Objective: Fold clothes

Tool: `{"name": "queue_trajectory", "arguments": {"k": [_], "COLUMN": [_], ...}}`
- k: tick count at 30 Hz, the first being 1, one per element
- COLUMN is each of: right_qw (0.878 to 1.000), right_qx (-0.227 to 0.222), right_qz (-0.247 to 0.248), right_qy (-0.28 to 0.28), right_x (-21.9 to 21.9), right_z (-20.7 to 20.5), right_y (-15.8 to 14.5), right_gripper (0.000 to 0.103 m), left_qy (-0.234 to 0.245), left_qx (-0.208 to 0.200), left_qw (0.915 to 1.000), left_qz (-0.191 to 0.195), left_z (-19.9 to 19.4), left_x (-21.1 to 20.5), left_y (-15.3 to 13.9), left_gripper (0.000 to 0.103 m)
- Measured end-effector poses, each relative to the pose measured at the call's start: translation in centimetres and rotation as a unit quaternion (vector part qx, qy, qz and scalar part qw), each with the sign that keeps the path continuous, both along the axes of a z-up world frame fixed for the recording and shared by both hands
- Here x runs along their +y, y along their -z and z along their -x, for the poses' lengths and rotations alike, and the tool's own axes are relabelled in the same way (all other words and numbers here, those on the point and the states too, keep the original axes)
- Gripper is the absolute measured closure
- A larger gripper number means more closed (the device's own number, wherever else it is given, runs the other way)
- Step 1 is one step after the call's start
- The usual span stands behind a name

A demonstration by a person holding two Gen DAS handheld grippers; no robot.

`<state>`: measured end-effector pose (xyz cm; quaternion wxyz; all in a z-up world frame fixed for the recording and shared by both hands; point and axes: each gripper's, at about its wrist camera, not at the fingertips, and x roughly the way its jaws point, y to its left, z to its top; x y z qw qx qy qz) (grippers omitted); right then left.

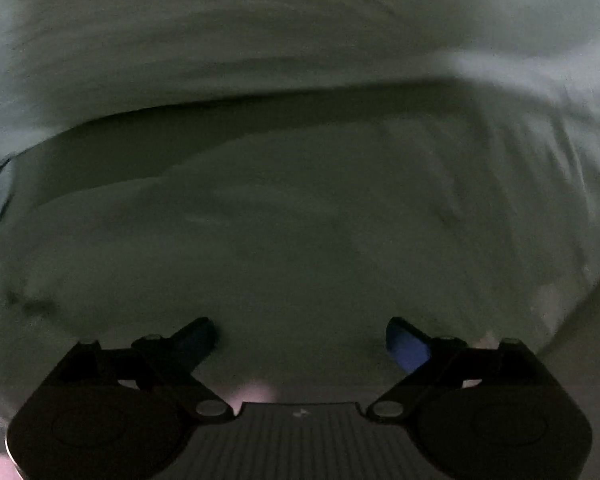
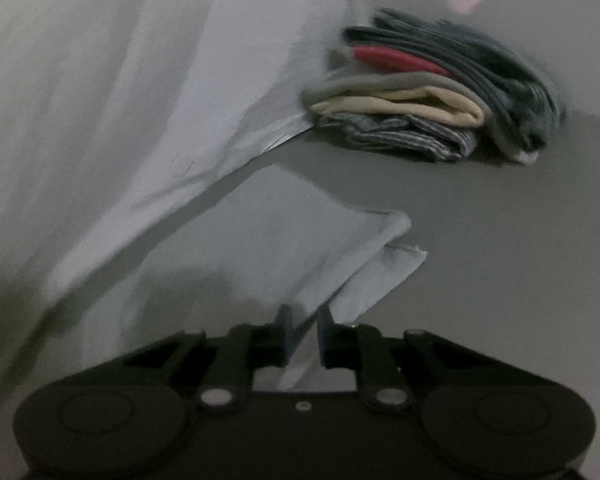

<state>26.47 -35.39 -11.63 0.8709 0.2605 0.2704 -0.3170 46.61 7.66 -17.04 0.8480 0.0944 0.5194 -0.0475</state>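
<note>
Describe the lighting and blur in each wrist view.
Left wrist view: dim, greenish, the white garment smeared by motion blur, corners black from the fisheye. Right wrist view: brighter, grey, the stack of folded clothes streaked by blur, the garment's shadow falling on the table.

A plain grey surface (image 2: 500, 240) carries a pale white garment (image 2: 140, 100) spread over its left part, one corner folded back. Near that garment's far edge sits a stack of folded clothes (image 2: 428, 92) (grey, red, beige and striped layers, blurred).
</note>
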Motion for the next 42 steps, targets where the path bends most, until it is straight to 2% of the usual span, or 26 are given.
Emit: {"name": "queue_trajectory", "arguments": {"k": [1,2,4,8,9,10,11,12,16,19,21,22,24,28,32,36,39,41,42], "right_qw": [1.0,1.0,0.999,0.997,0.997,0.997,0.998,0.998,0.996,0.997,0.997,0.997,0.996,0.993,0.988,0.991,0.995,0.997,0.997], "right_qx": [-0.007,-0.013,-0.02,-0.025,-0.023,-0.021,-0.014,-0.007,0.001,-0.001,-0.013,-0.02,-0.032,-0.057,-0.081,-0.084,-0.066,-0.055,-0.047], "right_qz": [-0.009,-0.018,-0.026,-0.048,-0.044,-0.038,-0.016,0.005,0.057,0.041,0.021,0.011,-0.009,-0.049,-0.088,-0.079,-0.047,-0.036,-0.038], "right_qy": [0.01,0.022,0.037,0.056,0.058,0.06,0.062,0.063,0.067,0.07,0.075,0.078,0.082,0.092,0.1,0.074,0.059,0.049,0.038], "right_x": [-0.8,-1.7,-3.1,-5.5,-5.7,-5.8,-5.5,-5.2,-4.5,-5.5,-6.2,-6.6,-7.4,-8.8,-10.3,-10.2,-9.3,-9.2,-9.4], "right_z": [-0.2,-0.5,-1.2,-2.7,-3.0,-3.2,-3.2,-3.1,-1.5,-0.5,0.2,0.6,1.2,2.6,3.9,2.6,1.9,1.7,1.6], "right_y": [0.2,0.6,1.4,3.1,3.4,3.6,3.4,3.1,1.8,2.4,2.7,2.8,3.1,3.6,4.2,4.5,4.3,4.2,4.3], "right_gripper": [0.082,0.077,0.063,0.058,0.062,0.081,0.094,0.102,0.102,0.102,0.098,0.085,0.07,0.066,0.066,0.066,0.066,0.076,0.102], "left_qy": [0.013,0.015,0.003,-0.022,-0.024,-0.025,-0.025,-0.025,-0.029,-0.042,-0.056,-0.063,-0.068,-0.071,-0.078,-0.083,-0.086,-0.086,-0.085], "left_qx": [0.016,0.03,0.049,0.093,0.101,0.105,0.106,0.108,0.11,0.112,0.113,0.114,0.114,0.107,0.102,0.095,0.09,0.092,0.093], "left_qw": [0.9997,0.9992,0.9985,0.9953,0.9945,0.994,0.9939,0.9938,0.9934,0.9927,0.9918,0.9914,0.991,0.9916,0.9916,0.9919,0.9921,0.9919,0.9918], "left_qz": [-0.016,-0.024,-0.023,0.008,0.014,0.016,0.016,0.015,0.015,0.015,0.015,0.014,0.014,0.016,0.017,0.018,0.019,0.019,0.019], "left_z": [-0.4,-0.9,-1.6,-3.2,-3.5,-3.7,-3.8,-3.9,-4.1,-4.5,-4.8,-5.0,-5.2,-5.2,-5.3,-5.3,-5.2,-5.0,-4.9], "left_x": [-0.9,-1.4,-1.6,-0.8,-0.6,-0.5,-0.6,-0.7,-0.8,-0.9,-1.0,-1.2,-1.3,-1.5,-1.7,-1.8,-1.8,-1.6,-1.5], "left_y": [0.8,1.3,1.8,2.1,2.2,2.3,2.3,2.3,2.3,2.4,2.4,2.4,2.4,2.5,2.5,2.5,2.5,2.6,2.7], "left_gripper": [0.007,0.001,0.0,0.0,0.0,0.0,0.0,0.0,0.0,0.0,0.0,0.0,0.0,0.0,0.0,0.0,0.0,0.0,0.0]}}
